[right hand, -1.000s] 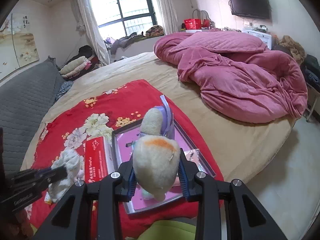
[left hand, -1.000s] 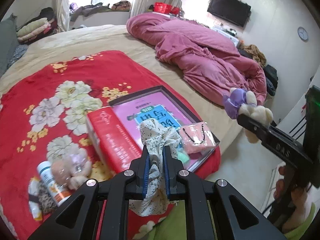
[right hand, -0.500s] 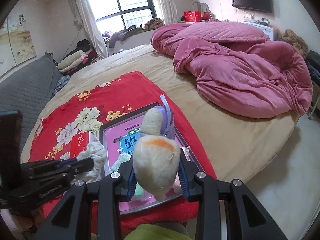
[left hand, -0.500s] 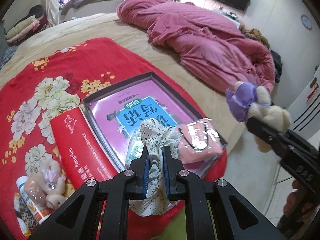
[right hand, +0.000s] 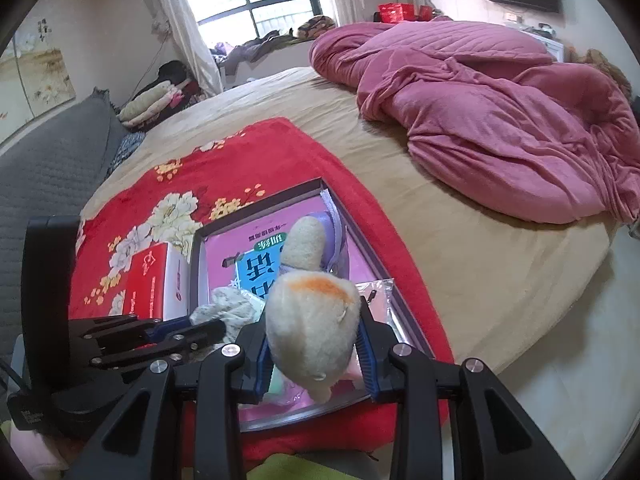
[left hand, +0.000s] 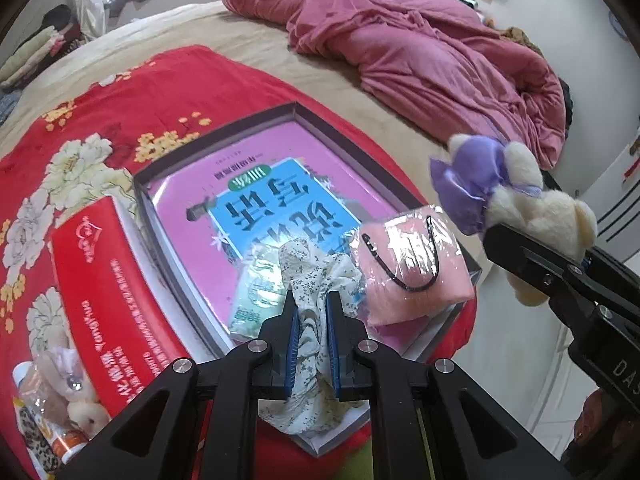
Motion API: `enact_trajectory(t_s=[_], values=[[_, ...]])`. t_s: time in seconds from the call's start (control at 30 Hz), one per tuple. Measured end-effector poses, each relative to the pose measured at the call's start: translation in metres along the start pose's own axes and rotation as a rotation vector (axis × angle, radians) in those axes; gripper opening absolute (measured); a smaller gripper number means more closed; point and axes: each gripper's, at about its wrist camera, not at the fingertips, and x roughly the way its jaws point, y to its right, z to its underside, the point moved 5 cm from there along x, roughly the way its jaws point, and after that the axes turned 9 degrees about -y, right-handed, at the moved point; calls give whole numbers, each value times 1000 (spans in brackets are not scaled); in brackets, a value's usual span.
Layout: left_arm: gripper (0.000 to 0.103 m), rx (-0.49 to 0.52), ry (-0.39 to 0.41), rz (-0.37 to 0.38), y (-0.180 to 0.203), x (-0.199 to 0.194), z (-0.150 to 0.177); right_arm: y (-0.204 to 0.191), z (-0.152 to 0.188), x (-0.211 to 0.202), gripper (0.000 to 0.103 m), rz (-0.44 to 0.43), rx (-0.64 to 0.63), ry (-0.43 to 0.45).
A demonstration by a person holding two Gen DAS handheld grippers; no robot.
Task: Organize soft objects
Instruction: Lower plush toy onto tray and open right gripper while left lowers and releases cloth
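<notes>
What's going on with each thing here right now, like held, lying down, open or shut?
Left gripper: jaws shut on floral cloth.
Right gripper: jaws shut on plush toy.
Grey tray: open, holds a book and pink pouch.
Red box: closed, lying beside tray.
Pink quilt: crumpled on bed.

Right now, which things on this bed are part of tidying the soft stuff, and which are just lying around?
Part of the job:
- floral cloth in the left gripper
- plush toy in the right gripper
- open box
- wrapped pink towel

Just lying about:
- red carton
- pink quilt
- folded clothes
</notes>
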Motion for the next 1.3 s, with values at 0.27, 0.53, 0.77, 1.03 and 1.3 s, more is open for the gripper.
enact_trajectory(t_s=[0.27,0.53,0.77,1.03,1.3], values=[[13,-5,-12,-1,-5,9,-2,-6,1,27,36,-47,-14,-49],[13,-4,-15,-11,-11,11,0,-10,11,52,36,-83,-14,-97],[13,-5,-22,-15,-14,13,0,-13,13,59,36,-91,-18,-107],[13,-17,-30,-15,-17,19,3,-16,14,67,36,-93,-25,-119],[14,-22,-33,-12,-18,24,2,-17,17,83,36,-92,-27,-153]])
